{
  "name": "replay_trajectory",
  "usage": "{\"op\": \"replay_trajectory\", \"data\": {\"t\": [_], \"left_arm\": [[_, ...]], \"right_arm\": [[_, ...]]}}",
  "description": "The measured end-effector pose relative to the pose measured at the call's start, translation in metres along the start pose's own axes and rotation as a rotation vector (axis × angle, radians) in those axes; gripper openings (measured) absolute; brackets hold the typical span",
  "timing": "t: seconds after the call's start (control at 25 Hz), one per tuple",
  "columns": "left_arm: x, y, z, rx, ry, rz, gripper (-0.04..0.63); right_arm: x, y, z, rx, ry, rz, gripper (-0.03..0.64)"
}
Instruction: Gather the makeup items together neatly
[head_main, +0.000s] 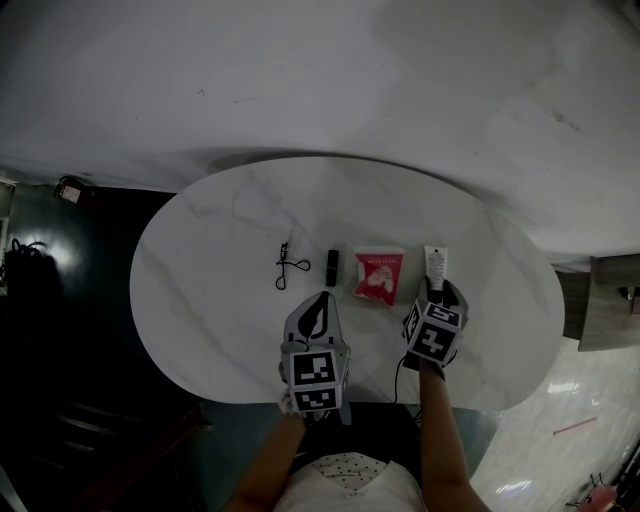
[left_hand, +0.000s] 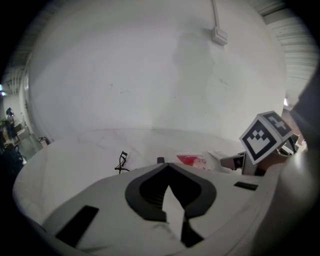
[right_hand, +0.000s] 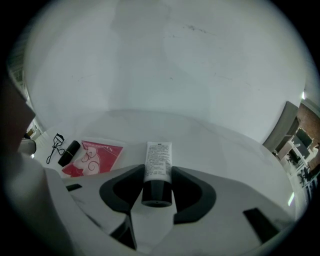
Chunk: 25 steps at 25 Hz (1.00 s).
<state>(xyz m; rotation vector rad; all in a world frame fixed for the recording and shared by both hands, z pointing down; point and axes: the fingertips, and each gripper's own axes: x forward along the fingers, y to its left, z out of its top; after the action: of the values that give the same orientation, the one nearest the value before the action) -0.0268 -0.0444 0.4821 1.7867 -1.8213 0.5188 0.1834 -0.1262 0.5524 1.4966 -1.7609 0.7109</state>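
Four makeup items lie in a row on the white oval table (head_main: 200, 300): a black eyelash curler (head_main: 283, 266), a black lipstick (head_main: 332, 267), a red sachet (head_main: 377, 275) and a white tube with a black cap (head_main: 435, 264). My right gripper (head_main: 435, 290) is at the tube's cap end. In the right gripper view the tube (right_hand: 158, 165) lies between the jaws, and both pads touch it; my right gripper (right_hand: 157, 175) is shut on it. My left gripper (head_main: 320, 300) hovers just short of the lipstick, its jaws (left_hand: 167, 166) shut and empty.
A pale wall (head_main: 330, 70) rises right behind the table's far edge. Dark floor and a small object (head_main: 70, 190) lie at the left, a grey cabinet (head_main: 610, 300) at the right. Both forearms reach in over the table's near edge.
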Motion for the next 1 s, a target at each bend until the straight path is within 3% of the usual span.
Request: {"op": "replay_trajectory", "data": {"t": [0.8,1.0], "left_arm": [[-0.003,0.001,0.000,-0.001,-0.002,0.002,0.037],[-0.005,0.002,0.001,0.000,-0.007,0.003,0.037]], "right_arm": [[0.005,0.002,-0.012,0.016,0.039,0.008,0.202],[0.004,0.001,-0.008,0.005,0.022,0.013,0.247]]}}
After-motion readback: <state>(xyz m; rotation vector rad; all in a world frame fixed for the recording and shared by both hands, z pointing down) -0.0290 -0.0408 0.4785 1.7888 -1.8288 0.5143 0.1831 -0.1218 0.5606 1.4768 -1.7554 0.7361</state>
